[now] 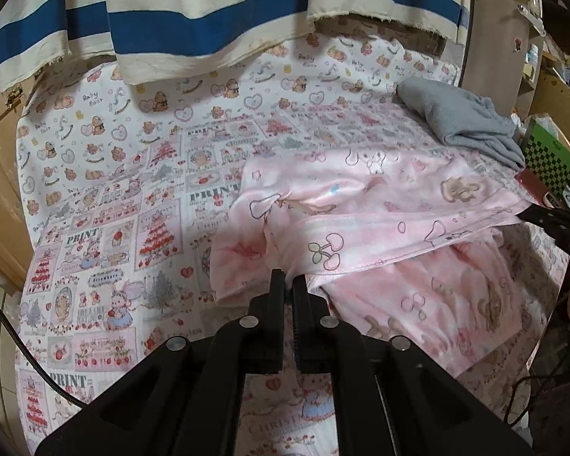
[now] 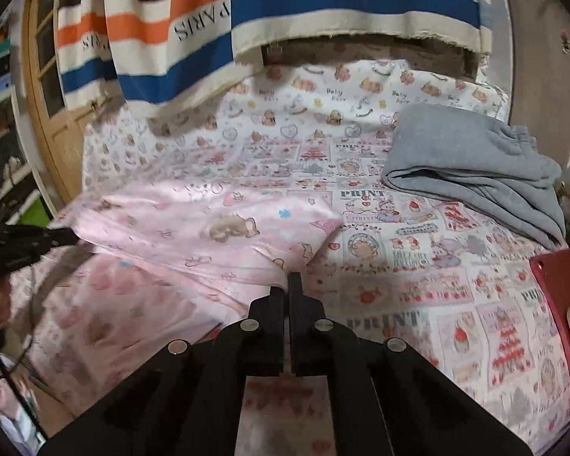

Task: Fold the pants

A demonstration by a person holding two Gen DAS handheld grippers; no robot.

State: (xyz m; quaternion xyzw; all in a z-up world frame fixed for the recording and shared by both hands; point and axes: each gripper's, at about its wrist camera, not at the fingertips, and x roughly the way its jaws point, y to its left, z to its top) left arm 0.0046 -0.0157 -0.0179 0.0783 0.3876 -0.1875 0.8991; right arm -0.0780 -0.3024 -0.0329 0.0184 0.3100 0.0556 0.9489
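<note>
The pink printed pants (image 1: 364,205) lie on the patterned bed sheet (image 1: 106,197), with an upper layer lifted and folded over a lower layer. My left gripper (image 1: 289,279) is shut on the near edge of the pants. My right gripper (image 2: 288,285) is shut on the other near corner of the pants (image 2: 216,228). Each gripper also shows from the side in the other view: the right one at the right edge (image 1: 551,220), the left one at the left edge (image 2: 38,241), both pinching the lifted layer.
A folded grey garment (image 2: 475,167) lies at the back right of the bed. Striped towels (image 1: 209,19) hang over the far edge. A red case with a phone (image 2: 566,304) lies at the right edge. A wooden cabinet (image 2: 49,114) stands to the left.
</note>
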